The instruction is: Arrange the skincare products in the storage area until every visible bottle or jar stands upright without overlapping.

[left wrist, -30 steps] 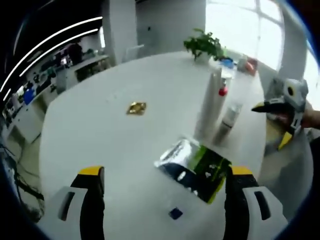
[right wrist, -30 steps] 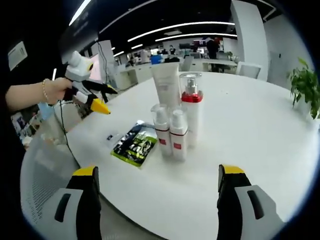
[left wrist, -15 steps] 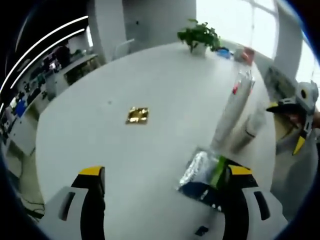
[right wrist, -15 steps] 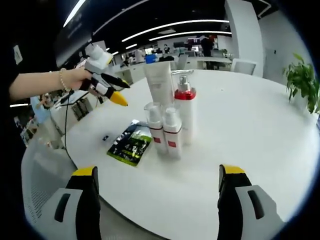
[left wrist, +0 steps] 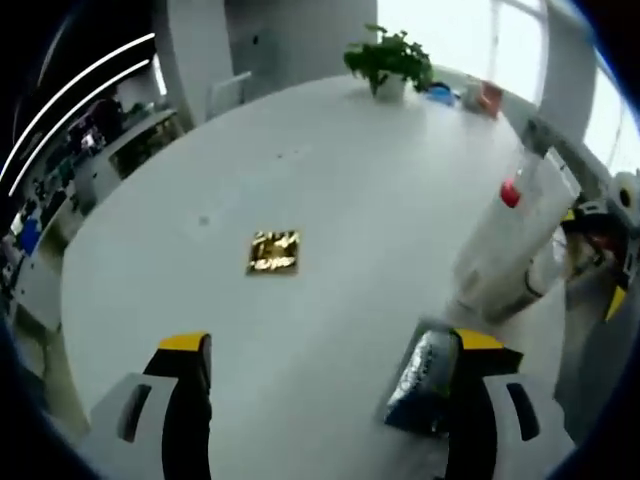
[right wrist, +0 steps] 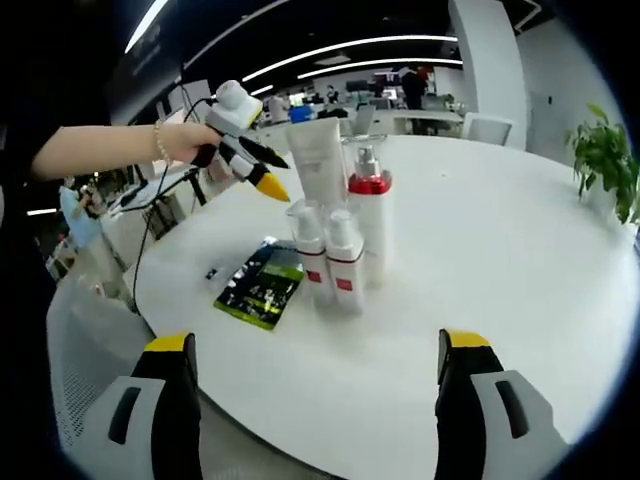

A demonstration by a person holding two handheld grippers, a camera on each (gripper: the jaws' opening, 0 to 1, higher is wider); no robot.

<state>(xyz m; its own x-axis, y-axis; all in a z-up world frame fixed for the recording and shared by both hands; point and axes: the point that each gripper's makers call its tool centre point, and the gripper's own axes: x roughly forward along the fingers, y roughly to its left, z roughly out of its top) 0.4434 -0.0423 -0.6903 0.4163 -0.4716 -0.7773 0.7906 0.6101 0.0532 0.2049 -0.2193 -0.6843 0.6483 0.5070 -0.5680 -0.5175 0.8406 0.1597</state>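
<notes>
Skincare bottles grouped upright near the middle of the round white table [right wrist: 520, 260]: tall white tube [right wrist: 318, 160], red-collared pump bottle [right wrist: 371, 225], two small white bottles with red labels [right wrist: 329, 262] touching in front. Flat dark-and-green sachet [right wrist: 256, 285] lying just beside them. Small gold foil packet [left wrist: 273, 252] well apart on bare tabletop. Left gripper [right wrist: 258, 170] hovering above the tube, jaws slightly parted, holding nothing. Right gripper [right wrist: 315, 405] gaping wide, empty, low at table's edge.
</notes>
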